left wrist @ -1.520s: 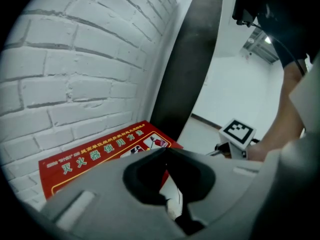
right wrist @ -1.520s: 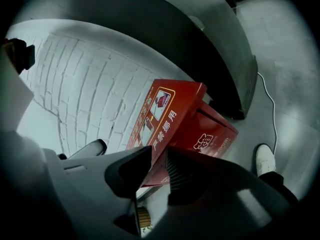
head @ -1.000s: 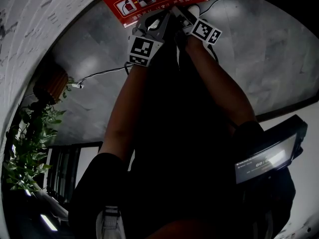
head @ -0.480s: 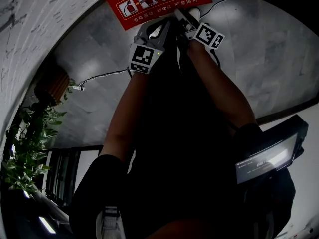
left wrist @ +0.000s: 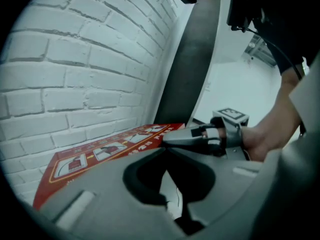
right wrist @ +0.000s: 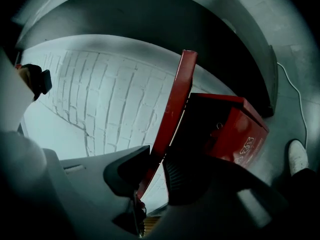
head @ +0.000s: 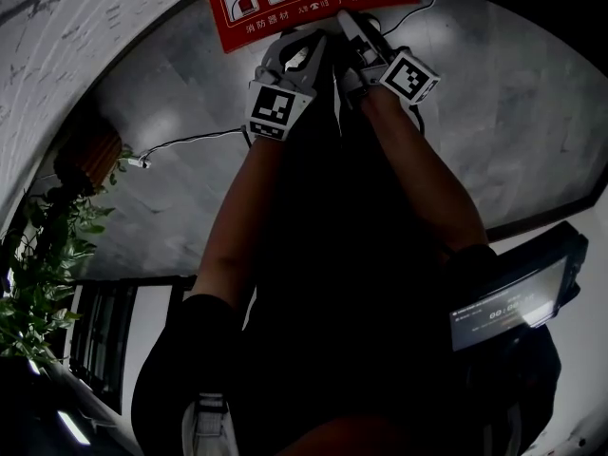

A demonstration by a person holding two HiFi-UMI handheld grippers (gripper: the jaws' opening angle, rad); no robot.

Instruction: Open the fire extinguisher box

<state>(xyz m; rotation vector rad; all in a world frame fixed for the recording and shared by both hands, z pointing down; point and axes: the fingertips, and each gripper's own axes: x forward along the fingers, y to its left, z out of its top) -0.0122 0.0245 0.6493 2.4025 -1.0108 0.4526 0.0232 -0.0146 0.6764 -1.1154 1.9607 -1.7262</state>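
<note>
My right tongs [right wrist: 155, 168] straddle the free edge of the lid [right wrist: 175, 99]. They have just been narrowing, with that red edge between them. One pad lies against the lid, but a sliver of light shows beside the ribbed pad, so I judge the edge cradled rather than clamped. That suits a hinged panel, which wants a lift under its rim more than a squeeze.

The box [right wrist: 235, 129] stands on the floor [head: 494, 122] by the brick wall [left wrist: 85, 74]. Its lid is swung well clear of the body and the dark inside shows, so by my reckoning the opening is well along.

My left tongs [left wrist: 167, 159] are spread with nothing between them, just beside the same edge. I take it they wait there to steady the panel if it slips.

The lid is a thin, flat sheet, smooth and painted red, likely metal, with a row of white-framed pictures printed on its face. The box is a square-cornered red case with a pale emblem on its front. The wall is white-painted brick, rough, with deep joints. The floor looks like polished grey stone with a faint sheen.
</note>
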